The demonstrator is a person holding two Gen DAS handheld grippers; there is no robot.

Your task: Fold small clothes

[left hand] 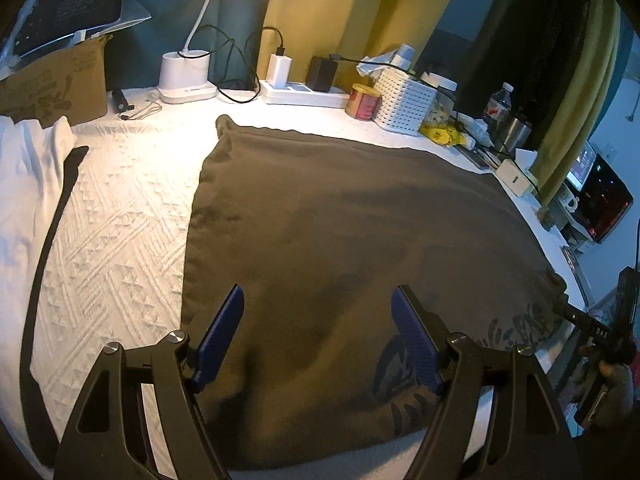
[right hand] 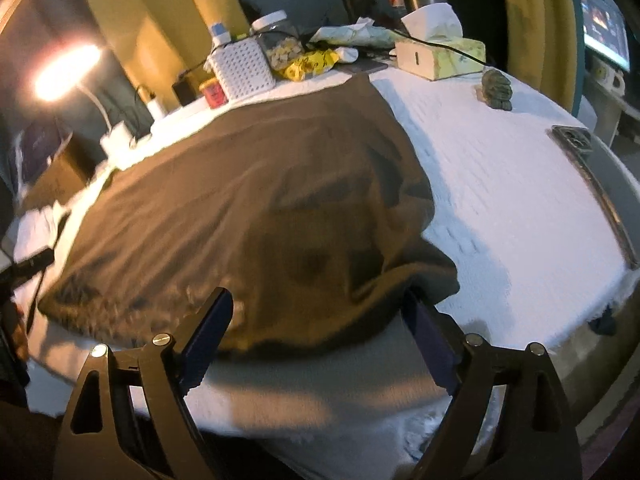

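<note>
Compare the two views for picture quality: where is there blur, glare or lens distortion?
Left wrist view: sharp, fisheye-curved edges, lamp glare at the top washing the white bed cover pale. Right wrist view: motion-blurred, softening the brown garment; the lamp blooms into an orange flare; corners fall dark.

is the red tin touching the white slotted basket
Cannot tell. In the left wrist view the red tin sits right beside the white slotted basket with no gap visible between them, but the angle hides whether they actually meet; the right wrist view is blurred.
</note>
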